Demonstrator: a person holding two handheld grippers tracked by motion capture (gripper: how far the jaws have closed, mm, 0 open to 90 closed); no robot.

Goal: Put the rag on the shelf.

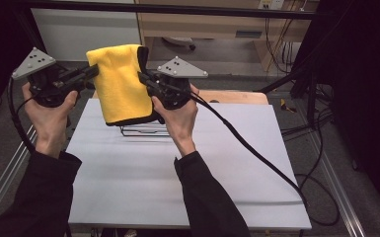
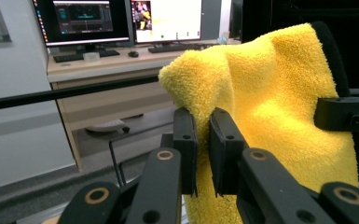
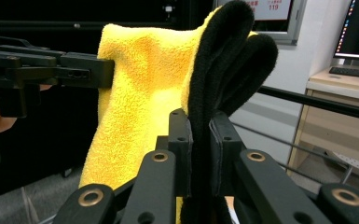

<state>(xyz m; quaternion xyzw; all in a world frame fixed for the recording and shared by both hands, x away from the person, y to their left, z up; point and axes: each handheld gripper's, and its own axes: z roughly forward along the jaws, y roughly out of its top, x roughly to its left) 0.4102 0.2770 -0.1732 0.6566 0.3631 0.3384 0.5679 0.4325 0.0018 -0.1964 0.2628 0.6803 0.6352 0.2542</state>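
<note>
Both grippers' jaws clamp the yellow towel (image 1: 120,84), held above the white desk (image 1: 187,168); a wire rack (image 1: 145,131) sits beneath it; left gripper (image 1: 93,73), right gripper (image 1: 143,78).

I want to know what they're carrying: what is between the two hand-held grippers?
A yellow towel hangs between the left hand-held gripper and right hand-held gripper, pinched by both, as the high view shows.

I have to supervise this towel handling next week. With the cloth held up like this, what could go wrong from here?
1. Each tongs pinches only a thin edge of the yellow towel: the left tongs a yellow corner, the right tongs the black-trimmed side. A tug apart might pull one edge free.
2. The towel's lower end hangs close over the wire rack on the white table; it could snag or drag there when lowered.
</note>
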